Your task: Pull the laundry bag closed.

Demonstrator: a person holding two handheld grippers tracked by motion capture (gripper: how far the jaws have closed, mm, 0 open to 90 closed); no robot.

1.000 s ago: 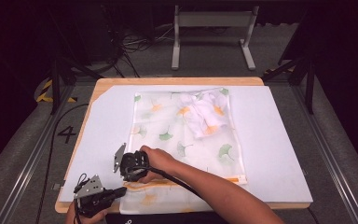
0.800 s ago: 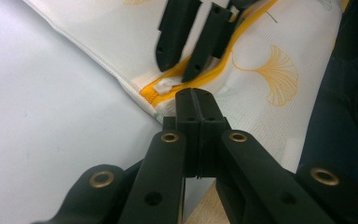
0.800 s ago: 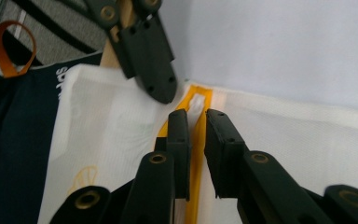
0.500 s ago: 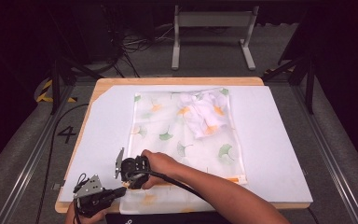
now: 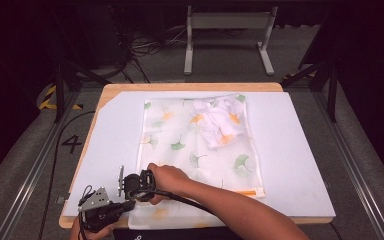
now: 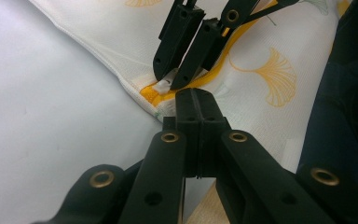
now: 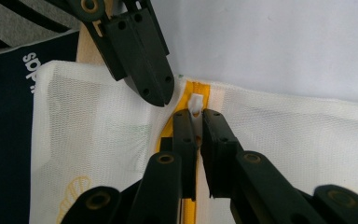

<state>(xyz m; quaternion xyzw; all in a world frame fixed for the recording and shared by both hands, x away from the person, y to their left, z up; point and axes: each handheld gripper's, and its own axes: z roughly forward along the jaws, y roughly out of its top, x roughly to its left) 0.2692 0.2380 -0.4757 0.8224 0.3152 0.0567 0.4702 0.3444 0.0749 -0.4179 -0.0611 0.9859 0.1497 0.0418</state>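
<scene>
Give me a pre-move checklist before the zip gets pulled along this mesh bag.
1. Right gripper shut on the small white zip pull: ok.
2. Left gripper pinning the white ginkgo-print mesh laundry bag at the corner beside the yellow zip tape: jaws shut at the bag's edge; cloth between them, cannot tell.
3. Zip track ahead free: cannot tell.
4. Crumpled white garment well inside the bag, away from the zip: ok.
5. Bag flat on the white sheet: ok.

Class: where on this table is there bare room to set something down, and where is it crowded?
Free: the white sheet right of the mesh bag, and the strip left of it. Crowded: the near-left corner, where both grippers meet at the bag's zipper pull.
</scene>
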